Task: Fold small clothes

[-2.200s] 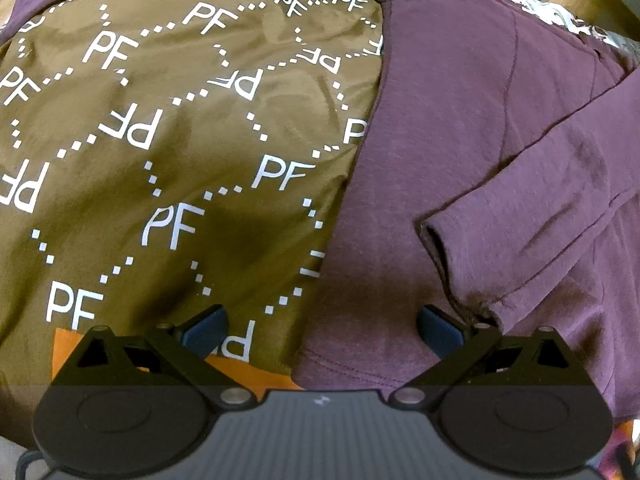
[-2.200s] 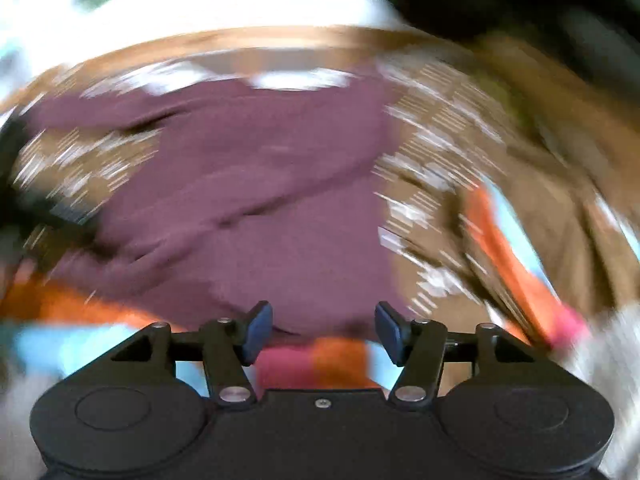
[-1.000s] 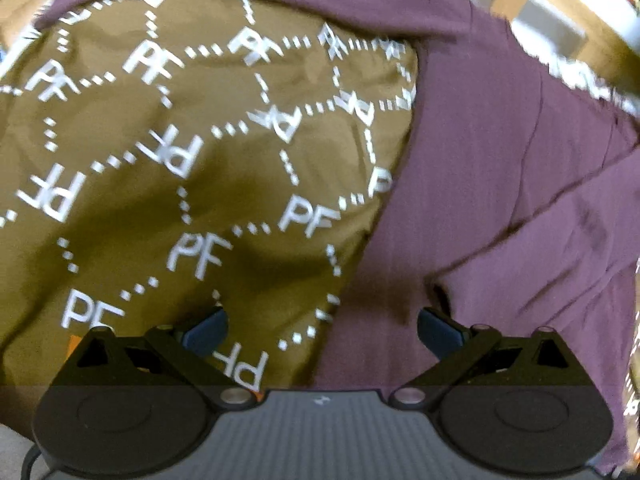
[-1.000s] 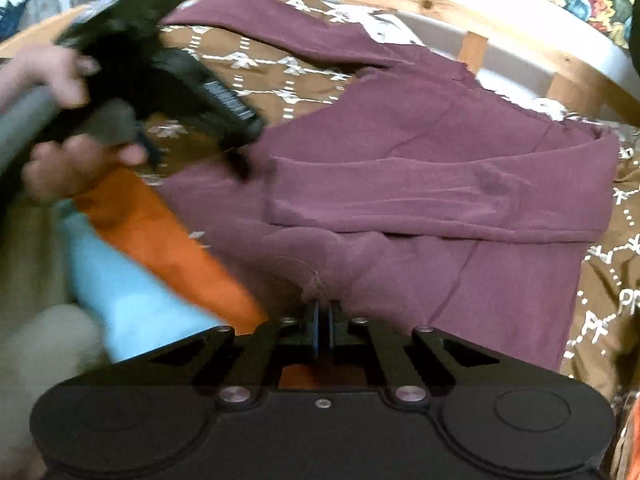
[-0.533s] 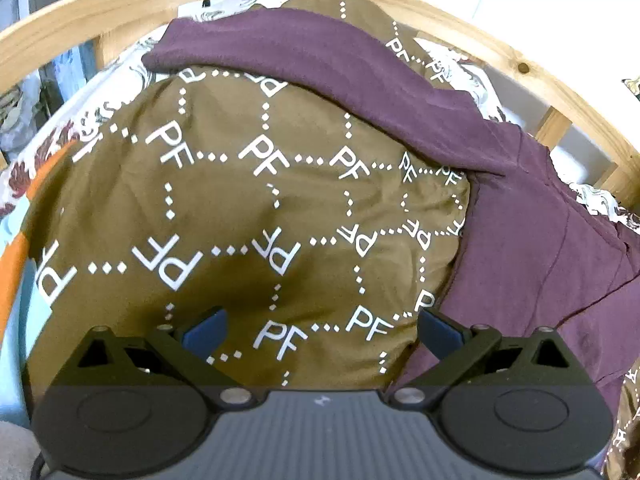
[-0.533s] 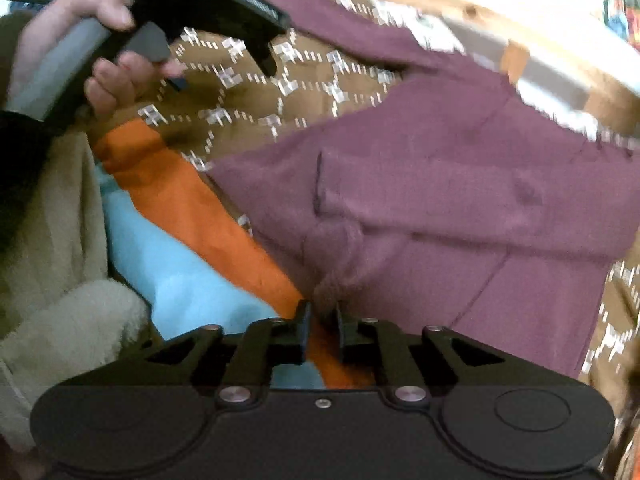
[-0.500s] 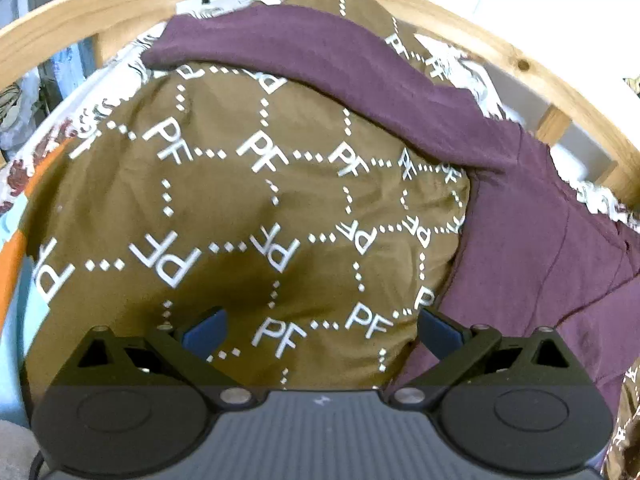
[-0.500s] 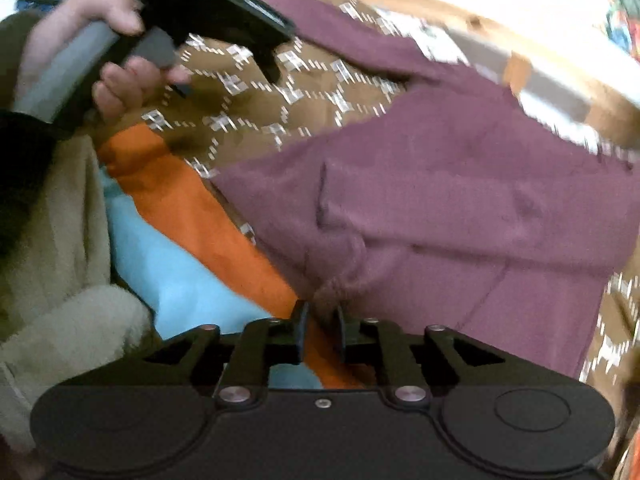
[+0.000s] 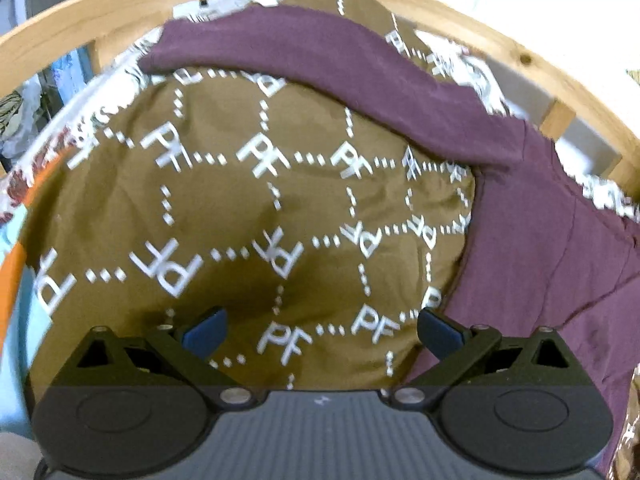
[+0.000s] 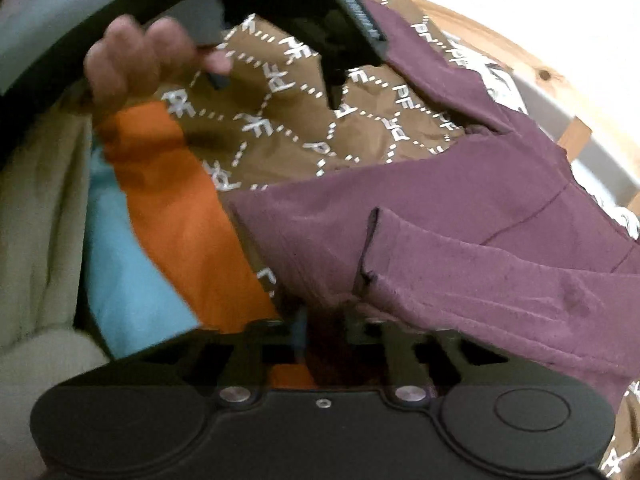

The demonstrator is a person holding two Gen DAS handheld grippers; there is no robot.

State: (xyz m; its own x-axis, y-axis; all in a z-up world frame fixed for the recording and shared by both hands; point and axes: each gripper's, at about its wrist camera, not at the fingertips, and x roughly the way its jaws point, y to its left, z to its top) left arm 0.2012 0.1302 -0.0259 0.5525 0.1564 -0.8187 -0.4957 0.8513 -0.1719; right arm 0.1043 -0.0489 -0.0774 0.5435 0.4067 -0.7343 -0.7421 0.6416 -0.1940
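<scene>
Wooden bed rail (image 9: 472, 16) behind a brown printed cover (image 9: 248, 208). The maroon top (image 10: 460, 216) lies just ahead of my right gripper (image 10: 324, 332), its hem bunched between my right fingers, which are closing on it. My left gripper (image 9: 320, 330) hovers spread and empty over the cover. Risk: a thin pinch may slip, or drag the orange cloth (image 10: 176, 208) beneath.

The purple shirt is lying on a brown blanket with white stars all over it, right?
Not stars. In the left wrist view the brown blanket under the purple shirt is printed with white "PF" letters joined by dotted lines. The rest is right: the shirt does lie on it.
</scene>
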